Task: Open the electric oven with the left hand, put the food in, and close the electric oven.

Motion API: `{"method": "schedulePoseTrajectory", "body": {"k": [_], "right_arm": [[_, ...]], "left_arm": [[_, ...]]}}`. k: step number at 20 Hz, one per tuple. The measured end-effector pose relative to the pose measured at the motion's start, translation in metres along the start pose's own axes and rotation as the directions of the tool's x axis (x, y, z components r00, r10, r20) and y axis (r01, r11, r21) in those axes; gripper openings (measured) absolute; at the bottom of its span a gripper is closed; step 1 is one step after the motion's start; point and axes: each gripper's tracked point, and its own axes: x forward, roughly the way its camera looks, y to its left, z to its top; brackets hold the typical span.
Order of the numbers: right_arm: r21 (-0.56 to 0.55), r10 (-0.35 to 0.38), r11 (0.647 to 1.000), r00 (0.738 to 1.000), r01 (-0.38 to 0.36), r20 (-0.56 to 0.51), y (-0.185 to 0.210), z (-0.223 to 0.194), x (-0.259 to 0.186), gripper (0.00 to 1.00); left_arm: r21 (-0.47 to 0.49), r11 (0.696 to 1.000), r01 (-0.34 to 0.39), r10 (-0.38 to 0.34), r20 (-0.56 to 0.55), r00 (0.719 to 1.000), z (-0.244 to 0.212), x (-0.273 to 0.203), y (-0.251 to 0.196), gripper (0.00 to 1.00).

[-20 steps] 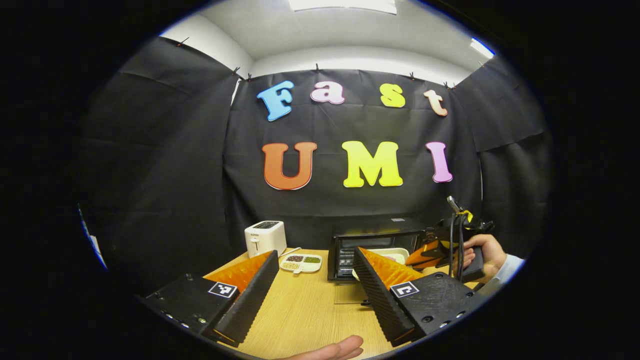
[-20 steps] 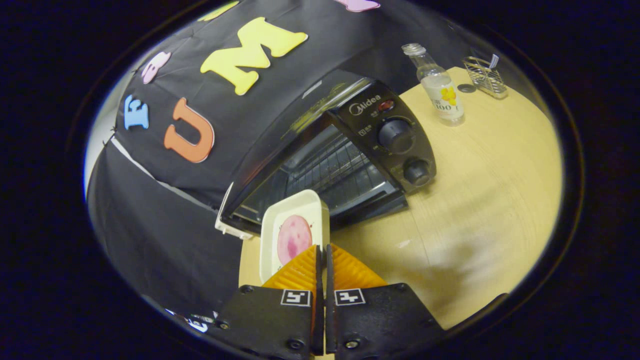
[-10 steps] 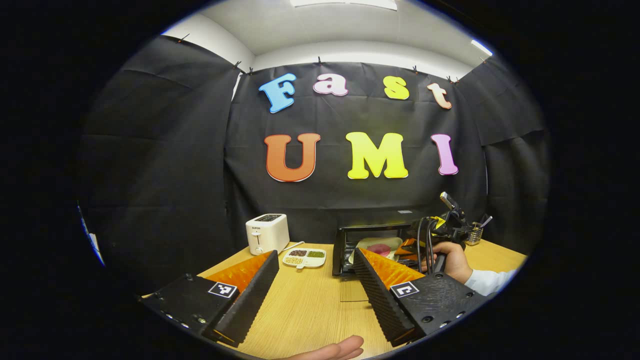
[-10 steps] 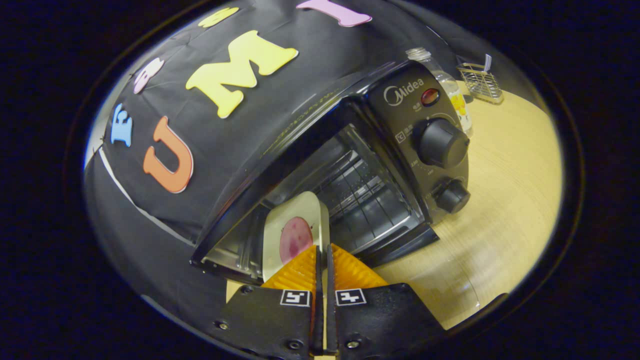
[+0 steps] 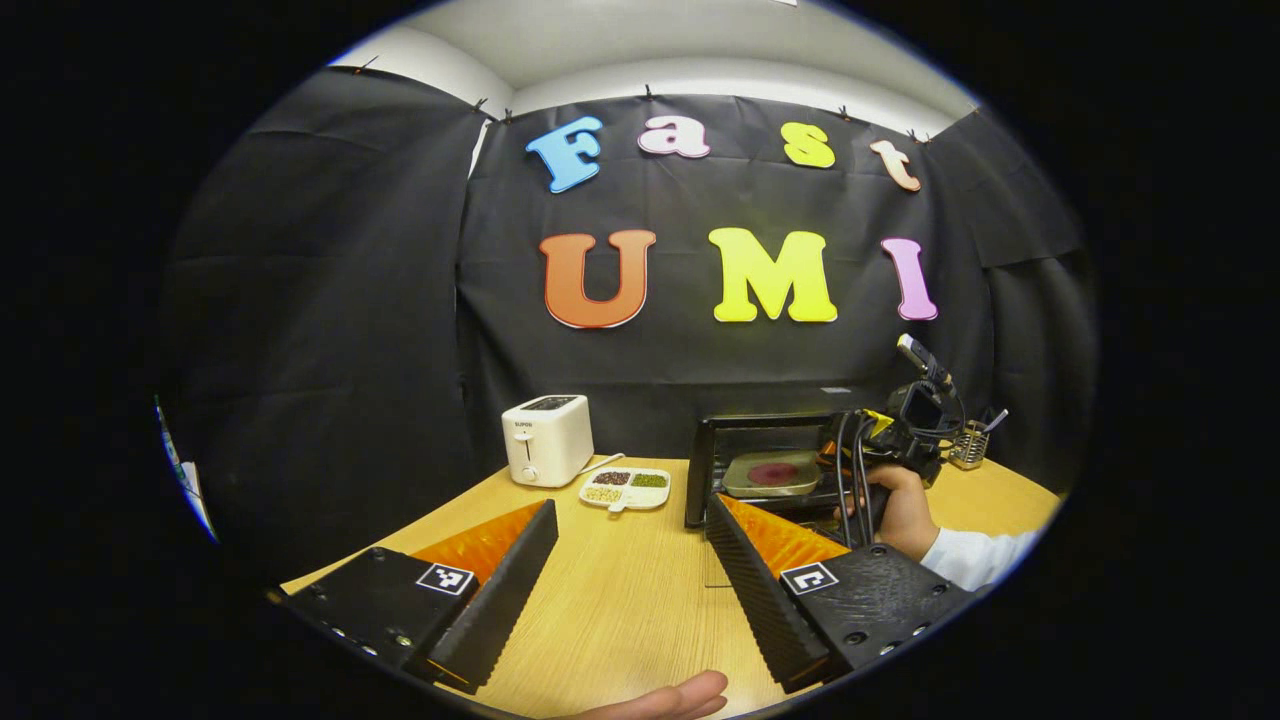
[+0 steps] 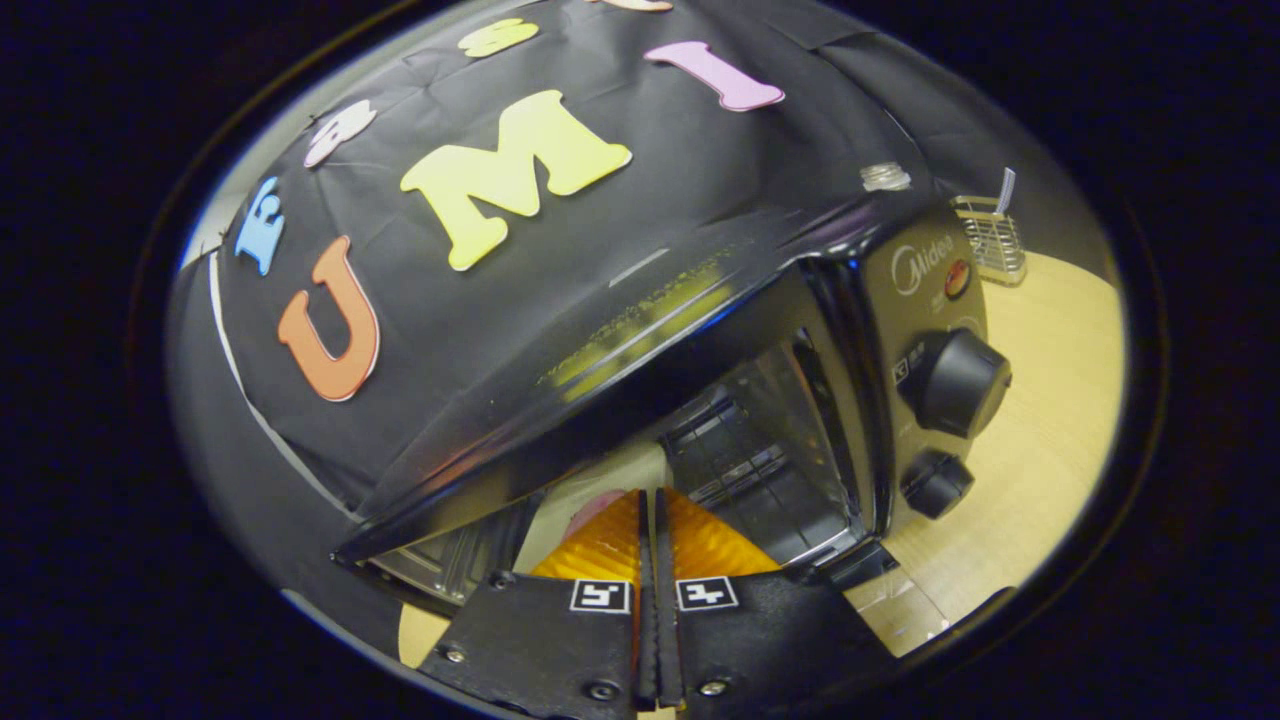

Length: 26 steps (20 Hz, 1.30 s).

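A light wood-grain tabletop (image 5: 620, 590) stands in a booth hung with black cloth under a white ceiling. In the left gripper view, a white toaster (image 5: 546, 439) stands at the far left of the tabletop, with a divided dish (image 5: 627, 488) of small foods just right of it. Right of the dish stands the black electric oven (image 5: 765, 455), its glass door folded down toward the near side. The white tray (image 5: 772, 474) carrying the round pink food (image 5: 774, 472) lies inside the oven cavity. The left hand-held gripper (image 5: 630, 545) hangs above the near tabletop with its fingers spread wide and nothing between them. A hand (image 5: 903, 508) with a white sleeve holds the right hand-held gripper at the oven mouth; a wire holder (image 5: 968, 447) stands far right. The right gripper view shows what the left does not: the oven (image 6: 700, 330) control panel with two black knobs (image 6: 958, 383) and the wire rack inside. There the right hand-held gripper (image 6: 649, 520) has its fingers pressed together on the tray (image 6: 590, 500) edge, and the oven's top edge hides most of the tray. A fingertip at the bottom edge of the left gripper view is cut off.
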Motion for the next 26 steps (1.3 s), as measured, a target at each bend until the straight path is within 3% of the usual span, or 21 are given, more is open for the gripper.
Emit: {"method": "schedulePoseTrajectory", "body": {"k": [4,9,12,13,19,26], "right_arm": [[-0.068,-0.001,0.998,0.999,0.004,0.035,-0.010,0.002,-0.012,0.05],[-0.141,0.058,0.989,0.997,-0.052,0.044,-0.011,-0.001,-0.045,0.23],[-0.251,0.078,0.966,0.995,-0.062,0.054,-0.015,-0.005,-0.073,0.32],[-0.290,0.087,0.955,0.995,-0.068,0.053,-0.016,-0.009,-0.084,0.45],[-0.442,0.142,0.891,0.989,-0.106,0.049,-0.028,-0.004,-0.147,0.99],[-0.534,0.209,0.841,0.963,-0.088,0.170,-0.046,0.067,-0.230,0.99]], "left_arm": [[0.005,1.000,0.002,-0.002,-0.021,1.000,-0.006,0.003,-0.002,0.96],[0.009,1.000,0.011,-0.010,-0.040,0.999,-0.009,0.001,-0.009,0.96],[0.007,1.000,0.025,-0.024,-0.049,0.999,-0.010,0.001,-0.017,0.96],[0.004,1.000,0.029,-0.029,-0.056,0.998,-0.011,0.002,-0.021,0.95],[0.013,0.999,0.051,-0.050,-0.119,0.992,-0.027,0.000,-0.040,0.96],[0.009,0.993,0.117,-0.112,-0.216,0.970,-0.055,0.004,-0.078,0.96]]}}
